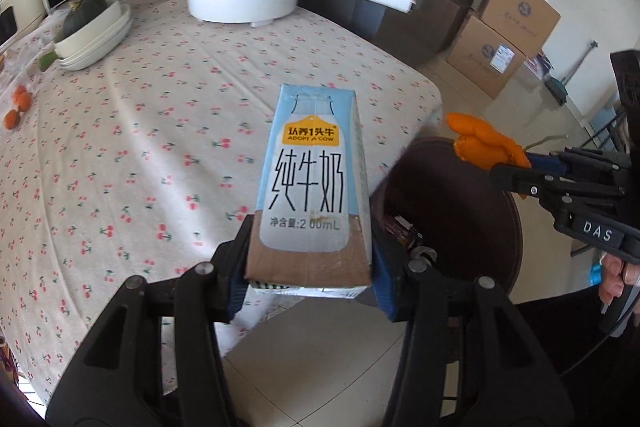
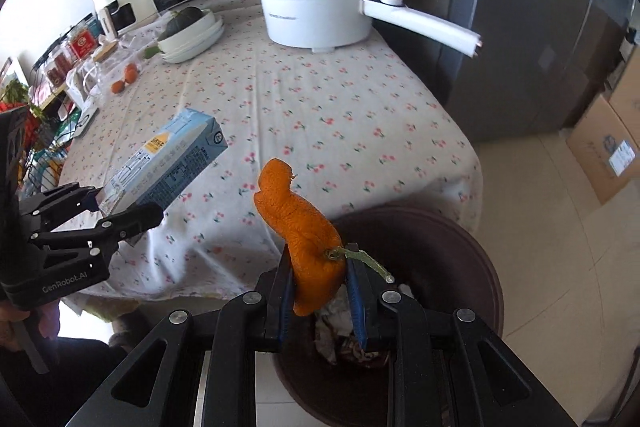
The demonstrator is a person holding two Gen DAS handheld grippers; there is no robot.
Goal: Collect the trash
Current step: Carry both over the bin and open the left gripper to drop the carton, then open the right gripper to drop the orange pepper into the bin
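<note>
The left tool [image 1: 310, 267] clamps a pale-blue cardboard milk carton [image 1: 312, 183] (base hidden); the right tool [image 2: 320, 291] pinches curled orange peel [image 2: 300, 227].

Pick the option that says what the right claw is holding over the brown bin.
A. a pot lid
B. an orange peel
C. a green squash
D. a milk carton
B: the right claw is shut on the orange peel above the brown bin; the milk carton is in the left claw.

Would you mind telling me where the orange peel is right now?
The orange peel is clamped in the right gripper, held above the dark brown bin beside the table's corner, right of the milk carton in the left gripper.
</note>
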